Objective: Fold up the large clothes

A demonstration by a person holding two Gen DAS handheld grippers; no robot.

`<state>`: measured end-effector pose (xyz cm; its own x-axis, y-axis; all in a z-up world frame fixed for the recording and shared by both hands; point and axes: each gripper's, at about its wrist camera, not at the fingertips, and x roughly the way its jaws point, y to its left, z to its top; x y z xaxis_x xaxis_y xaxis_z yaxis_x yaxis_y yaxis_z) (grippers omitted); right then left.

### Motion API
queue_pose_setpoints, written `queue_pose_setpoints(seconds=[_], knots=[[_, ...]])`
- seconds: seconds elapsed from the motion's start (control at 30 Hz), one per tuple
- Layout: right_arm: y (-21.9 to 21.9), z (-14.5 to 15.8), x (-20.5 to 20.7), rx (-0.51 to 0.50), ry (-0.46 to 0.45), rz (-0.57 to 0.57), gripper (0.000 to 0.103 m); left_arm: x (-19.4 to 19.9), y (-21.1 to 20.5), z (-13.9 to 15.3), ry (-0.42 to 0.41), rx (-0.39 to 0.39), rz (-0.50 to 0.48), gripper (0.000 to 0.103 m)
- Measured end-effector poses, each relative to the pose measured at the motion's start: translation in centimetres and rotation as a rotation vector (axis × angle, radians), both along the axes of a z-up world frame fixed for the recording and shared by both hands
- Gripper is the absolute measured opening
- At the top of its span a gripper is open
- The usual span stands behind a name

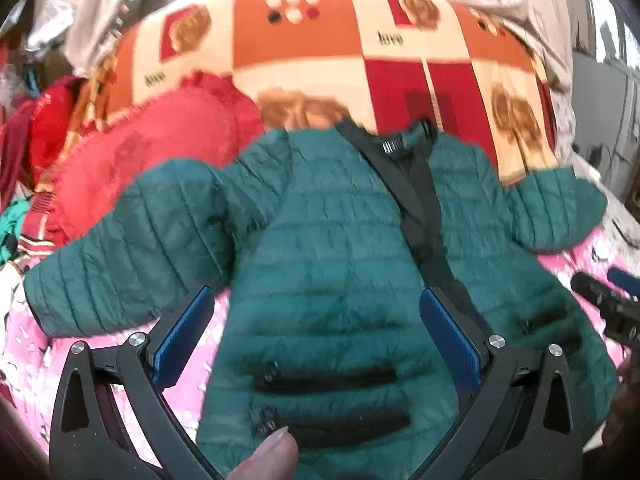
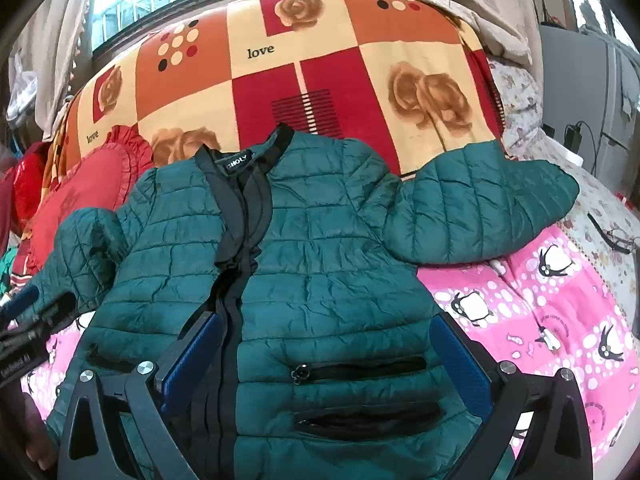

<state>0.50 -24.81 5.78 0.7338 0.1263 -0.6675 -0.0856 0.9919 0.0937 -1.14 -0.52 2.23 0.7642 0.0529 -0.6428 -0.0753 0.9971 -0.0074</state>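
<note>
A dark green quilted puffer jacket [image 1: 328,248] lies flat, front up, on the bed, with a black zip strip down the middle and both sleeves spread out. It also shows in the right wrist view [image 2: 312,240]. My left gripper [image 1: 316,300] is open and empty, hovering over the jacket's left front panel near two black pocket zips [image 1: 324,380]. My right gripper [image 2: 328,328] is open and empty over the right front panel, above its pocket zips [image 2: 360,368]. Each gripper shows at the edge of the other's view: the right one [image 1: 608,304], the left one [image 2: 32,320].
A pink penguin-print sheet [image 2: 552,320] covers the bed. A red, orange and cream rose blanket [image 2: 320,64] rises behind the jacket. A red heart-shaped ruffled cushion [image 1: 160,148] lies at the jacket's left shoulder. Clothes are piled at far left [image 1: 24,184]. A cable [image 2: 612,236] lies at right.
</note>
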Motion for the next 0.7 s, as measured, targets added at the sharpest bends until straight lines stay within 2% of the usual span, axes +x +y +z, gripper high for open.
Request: queue_pose_setpoints(seconds=[0.1,0.33,0.5,0.7], knots=[[-0.2,0.1,-0.1,0.005,0.004,0.000,0.103,0.2,0.6,-0.5,0.028,-0.042,0.001,0.103],[-0.6,0.1,-0.1,0.016,0.003,-0.008,0.103,-0.2,2.3,-0.9,0.020,-0.163,0.021,0.103],[-0.7,0.1,-0.2,0.014,0.003,-0.010,0.103,0.0,2.2,-1.2,0.031,-0.166,0.029,0.103],[-1.0,0.1,-0.3,0.019,0.006,-0.017,0.103,-0.2,2.3,-1.2,0.003,-0.146,0.044,0.103]])
